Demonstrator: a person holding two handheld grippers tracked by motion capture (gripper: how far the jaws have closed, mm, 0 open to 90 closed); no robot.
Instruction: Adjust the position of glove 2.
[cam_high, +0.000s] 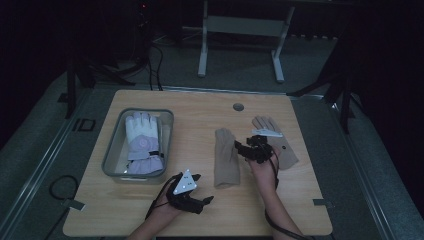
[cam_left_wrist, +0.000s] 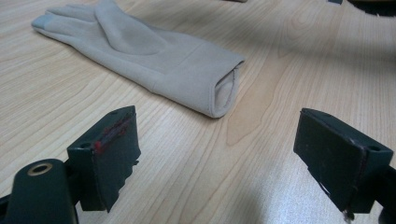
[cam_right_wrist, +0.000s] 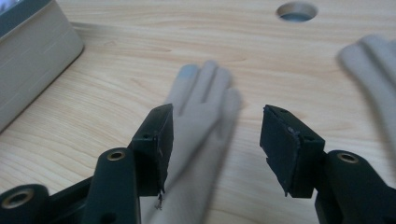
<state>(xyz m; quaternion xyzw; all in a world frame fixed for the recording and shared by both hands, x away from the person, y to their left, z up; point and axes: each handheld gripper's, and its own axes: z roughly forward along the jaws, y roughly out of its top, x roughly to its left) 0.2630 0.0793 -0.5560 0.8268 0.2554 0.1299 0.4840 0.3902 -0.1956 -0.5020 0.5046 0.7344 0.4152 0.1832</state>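
The folded tan glove (cam_high: 226, 157) lies flat on the table (cam_high: 200, 215) between the two grippers. The right gripper (cam_right_wrist: 215, 140) hovers over its cuff end, jaws apart and empty. The left gripper (cam_left_wrist: 219, 156), wide open, rests near the cuff, holding nothing.

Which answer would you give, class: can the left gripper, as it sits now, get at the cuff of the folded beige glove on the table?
Probably yes. The left gripper has its jaws open, facing the folded beige glove, with bare table between them.
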